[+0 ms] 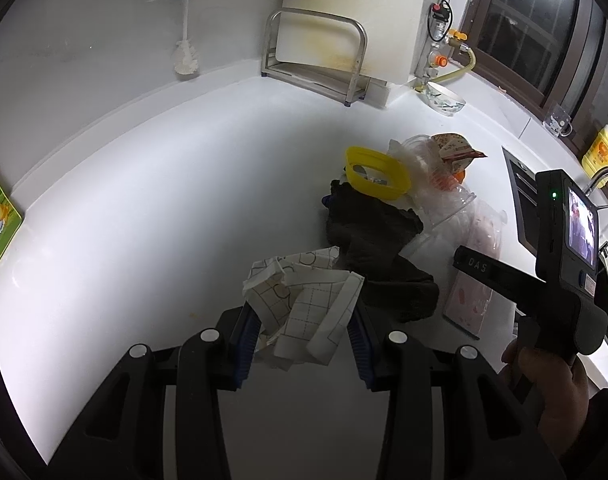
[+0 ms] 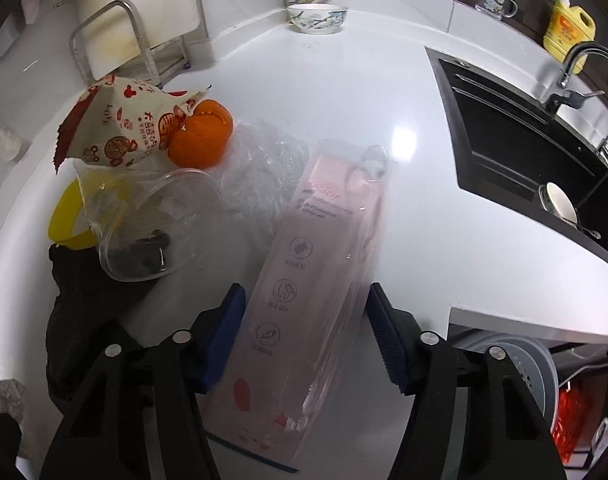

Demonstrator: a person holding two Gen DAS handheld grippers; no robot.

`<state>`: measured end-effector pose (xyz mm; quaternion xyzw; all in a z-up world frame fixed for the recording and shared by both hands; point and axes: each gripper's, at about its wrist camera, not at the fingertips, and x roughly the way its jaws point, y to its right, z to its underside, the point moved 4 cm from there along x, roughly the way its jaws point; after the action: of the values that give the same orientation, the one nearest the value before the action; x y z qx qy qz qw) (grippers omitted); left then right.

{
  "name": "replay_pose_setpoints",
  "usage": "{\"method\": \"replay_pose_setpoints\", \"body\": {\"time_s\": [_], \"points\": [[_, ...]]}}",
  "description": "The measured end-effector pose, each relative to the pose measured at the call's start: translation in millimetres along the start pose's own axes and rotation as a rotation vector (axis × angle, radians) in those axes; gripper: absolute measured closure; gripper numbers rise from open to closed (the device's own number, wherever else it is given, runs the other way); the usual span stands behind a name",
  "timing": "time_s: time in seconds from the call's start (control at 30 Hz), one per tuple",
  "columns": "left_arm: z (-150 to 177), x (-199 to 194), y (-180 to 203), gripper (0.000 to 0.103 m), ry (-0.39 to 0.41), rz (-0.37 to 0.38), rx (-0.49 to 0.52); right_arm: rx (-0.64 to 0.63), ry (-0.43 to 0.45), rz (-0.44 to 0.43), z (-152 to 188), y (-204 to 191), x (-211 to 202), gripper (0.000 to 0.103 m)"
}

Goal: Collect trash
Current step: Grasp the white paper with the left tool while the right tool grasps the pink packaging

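Note:
My left gripper is shut on a crumpled sheet of grid-printed paper, held just above the white counter. Behind it lie a black cloth and a yellow plastic ring. In the right wrist view, my right gripper straddles a long pink plastic package lying flat, its blue pads against the two long edges. Further left sit a clear cup, crumpled clear film, an orange peel and a printed snack wrapper.
A black sink with a faucet is at the right, and the counter's front edge drops off beside it. A patterned bowl, a yellow soap bottle, a metal rack and a brush stand at the back.

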<state>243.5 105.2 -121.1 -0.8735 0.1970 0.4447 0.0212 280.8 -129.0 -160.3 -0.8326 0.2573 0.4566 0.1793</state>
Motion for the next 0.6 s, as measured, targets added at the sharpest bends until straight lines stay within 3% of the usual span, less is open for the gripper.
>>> {"method": "replay_pose_setpoints", "body": {"time_s": [0.6], "points": [[3,-31,41,0.063,0.044,-0.018,0.022,-0.086,0.026,-0.175,-3,22,-22,0.048]]}}
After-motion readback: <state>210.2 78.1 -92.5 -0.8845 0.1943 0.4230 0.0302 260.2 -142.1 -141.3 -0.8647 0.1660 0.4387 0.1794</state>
